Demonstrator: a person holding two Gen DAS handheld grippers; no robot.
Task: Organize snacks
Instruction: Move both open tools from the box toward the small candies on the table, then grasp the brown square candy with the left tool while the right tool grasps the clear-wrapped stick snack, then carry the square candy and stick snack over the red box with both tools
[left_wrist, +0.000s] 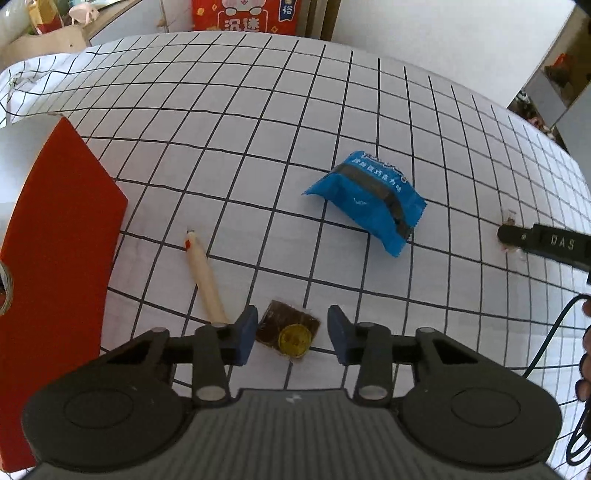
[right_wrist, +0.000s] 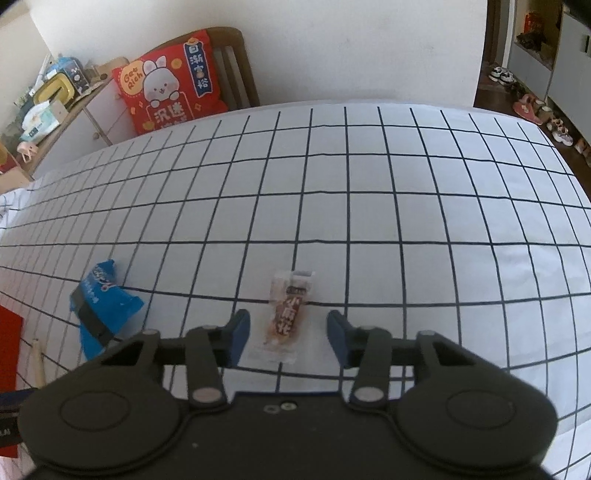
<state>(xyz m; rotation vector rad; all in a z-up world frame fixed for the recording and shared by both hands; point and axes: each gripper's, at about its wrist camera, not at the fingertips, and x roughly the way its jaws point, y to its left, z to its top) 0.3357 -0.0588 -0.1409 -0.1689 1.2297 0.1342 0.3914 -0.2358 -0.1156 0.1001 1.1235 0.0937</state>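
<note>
While both jaws stand apart and hold nothing, each gripper hangs low over the grid cloth (right_wrist: 369, 206) with a snack framed between its fingers. The left gripper (left_wrist: 291, 334) brackets a brown square (left_wrist: 288, 330) bearing a gold coin (left_wrist: 294, 338); neither finger touches it. Taking the blue packet (left_wrist: 365, 199) as landmark: the brown square lies nearer the camera and left of it, a pale stick (left_wrist: 205, 275) lies further left, just beside the left finger, and a red box (left_wrist: 62, 236) stands beyond that at the cloth's left edge. The right gripper (right_wrist: 288, 330) straddles a clear sachet (right_wrist: 286, 314) with gaps on both sides; the blue packet (right_wrist: 103, 302) sits left of it, apart. Beyond the sachet the cloth runs bare to its far edge, where a red cushion (right_wrist: 166, 81) leans on a chair
</note>
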